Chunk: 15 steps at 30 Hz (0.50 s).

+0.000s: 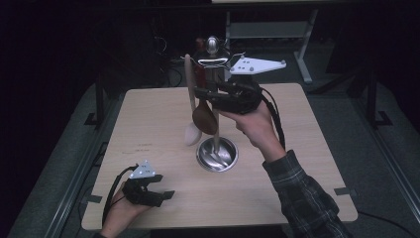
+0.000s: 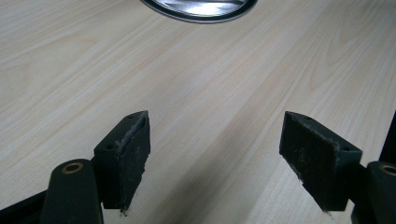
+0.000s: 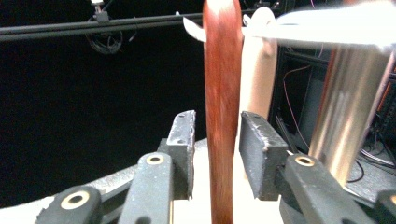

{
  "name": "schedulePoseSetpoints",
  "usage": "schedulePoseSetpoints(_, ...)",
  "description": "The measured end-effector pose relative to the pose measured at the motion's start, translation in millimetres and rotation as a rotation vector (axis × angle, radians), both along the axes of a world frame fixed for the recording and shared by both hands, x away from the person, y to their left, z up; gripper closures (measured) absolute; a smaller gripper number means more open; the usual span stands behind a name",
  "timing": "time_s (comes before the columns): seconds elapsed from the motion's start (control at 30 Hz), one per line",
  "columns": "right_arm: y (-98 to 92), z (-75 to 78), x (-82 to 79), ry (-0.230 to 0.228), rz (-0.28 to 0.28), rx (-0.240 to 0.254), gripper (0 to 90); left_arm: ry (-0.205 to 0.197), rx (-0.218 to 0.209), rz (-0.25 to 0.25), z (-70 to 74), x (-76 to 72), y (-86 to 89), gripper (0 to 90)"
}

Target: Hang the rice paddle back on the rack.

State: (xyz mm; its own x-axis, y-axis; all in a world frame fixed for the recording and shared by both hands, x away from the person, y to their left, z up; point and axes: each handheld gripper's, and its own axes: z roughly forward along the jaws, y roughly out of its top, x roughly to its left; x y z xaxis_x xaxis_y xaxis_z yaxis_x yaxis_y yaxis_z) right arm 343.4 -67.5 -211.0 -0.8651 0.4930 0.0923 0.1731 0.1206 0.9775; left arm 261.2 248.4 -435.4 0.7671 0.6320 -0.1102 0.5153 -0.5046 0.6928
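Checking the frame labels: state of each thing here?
Stand: upright on table.
Dark spoon: hanging, between right gripper jaws, pads not pressing.
Pale spoon: hanging.
Left gripper: open, empty, low over table.

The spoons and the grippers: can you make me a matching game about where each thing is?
Things:
1. dark wooden spoon
2. pale wooden spoon
3. left gripper
4. metal stand

Places or states:
A. low over the table's near left, fingers wide apart
B. round base on the table's middle
C. handle between the right gripper's fingers
D. hangs left of the dark one

Pairs: 1-C, 2-D, 3-A, 4-B
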Motion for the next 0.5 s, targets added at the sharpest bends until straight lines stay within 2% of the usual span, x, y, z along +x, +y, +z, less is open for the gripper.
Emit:
schedulePoseSetpoints(0.17, -9.2, -13.9, -2.4, 0.002, -0.005, -0.017, 52.8, 0.001, 0.006, -0.005, -0.6, 0.1, -0.5, 24.4)
schedulePoseSetpoints(0.27, -16.6, -26.1, -5.6, 0.009, -0.022, -0.043, 45.4, -0.003, 0.003, -0.005, -0.9, 0.4, -0.9, 24.4)
schedulePoseSetpoints(0.5, -36.7, -56.6, -13.9, 0.027, -0.042, -0.09, 38.1, 0.009, -0.003, -0.007, -2.0, -0.4, -2.1, 24.3)
